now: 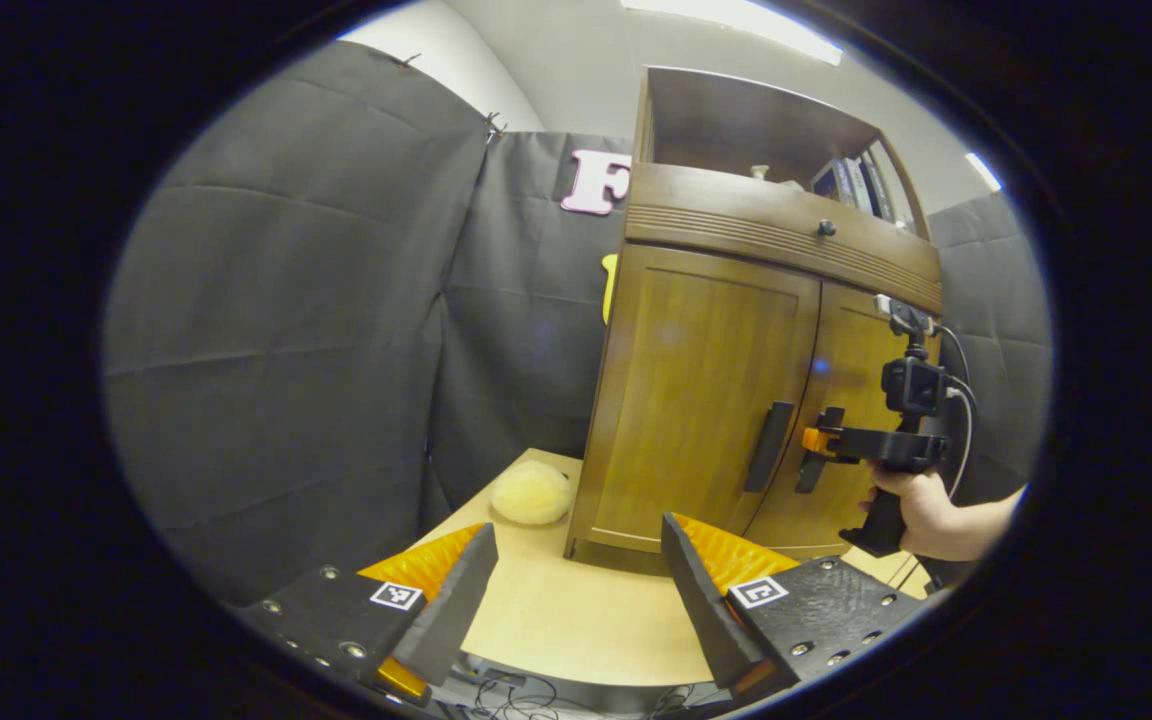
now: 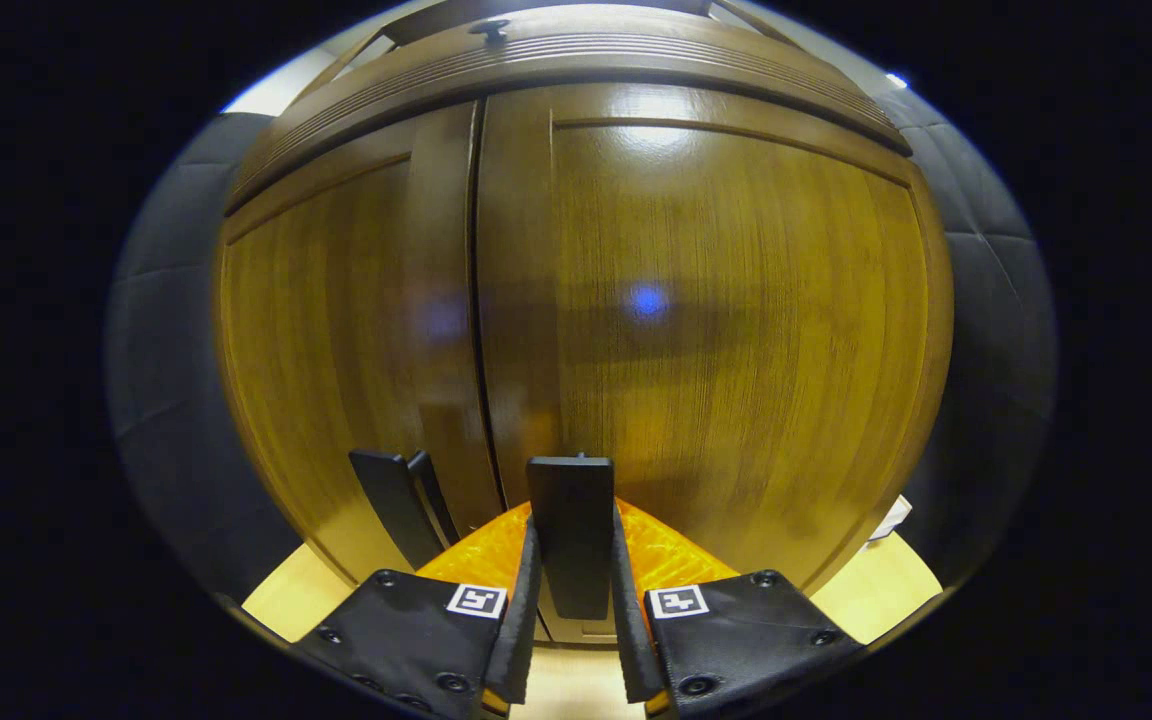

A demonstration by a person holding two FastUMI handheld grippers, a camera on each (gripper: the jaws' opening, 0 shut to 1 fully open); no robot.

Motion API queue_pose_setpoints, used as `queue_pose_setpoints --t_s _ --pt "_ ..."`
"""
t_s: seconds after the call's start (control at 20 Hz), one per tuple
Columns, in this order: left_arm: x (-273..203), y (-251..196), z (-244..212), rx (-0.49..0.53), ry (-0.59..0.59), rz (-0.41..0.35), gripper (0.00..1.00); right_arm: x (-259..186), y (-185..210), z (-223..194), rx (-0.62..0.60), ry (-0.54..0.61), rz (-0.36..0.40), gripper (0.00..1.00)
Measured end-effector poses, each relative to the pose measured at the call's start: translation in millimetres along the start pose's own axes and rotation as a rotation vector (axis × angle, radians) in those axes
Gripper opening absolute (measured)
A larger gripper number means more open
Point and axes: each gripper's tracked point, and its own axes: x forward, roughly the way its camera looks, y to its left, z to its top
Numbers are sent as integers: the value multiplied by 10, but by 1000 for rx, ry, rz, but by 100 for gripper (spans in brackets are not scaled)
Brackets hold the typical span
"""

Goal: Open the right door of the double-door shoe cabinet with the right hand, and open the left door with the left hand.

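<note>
Black cloth walls enclose the booth, and a light wooden table [image 1: 576, 610] carries the shoe cabinet [image 1: 736, 250]. In the left gripper view, a pale round fluffy object [image 1: 532, 492] lies on the table just beside the cabinet's left front corner. The left gripper [image 1: 576, 570] hovers over the table, well apart from the cabinet, with its fingers spread wide and nothing between them. To its right, the left door [image 1: 696, 390] is closed, its dark handle [image 1: 768, 446] untouched. Farther right, a hand [image 1: 921, 510] holds the right gripper [image 2: 573, 590] against the right door [image 2: 726, 320]. In the right gripper view, both fingers press on the right door handle [image 2: 571, 530]. Both doors sit flush and closed.
</note>
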Motion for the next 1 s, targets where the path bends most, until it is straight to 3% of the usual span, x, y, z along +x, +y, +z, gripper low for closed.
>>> queue_pose_setpoints --t_s 0.25,0.45,0.5,0.55,0.6,0.7,1.0 --pt "-4 -7 17 8 2 7 96 8 2 -17 -49 -12 27 24" --pt "-25 0 33 -6 1 0 95 13 10 -24 -60 11 84 4" --pt "-34 4 36 -5 2 -1 95 13 17 -20 -62 15 88 4" --pt "-38 5 43 -4 2 -3 95 7 13 -26 -68 13 83 10" --pt "-45 4 56 0 0 -5 95 5 13 -22 -74 11 74 4" --pt "-58 12 87 10 -9 -10 95 2 13 -20 -77 10 62 7" --pt "-76 28 146 14 -49 -24 95 -21 13 -37 -87 12 58 4"
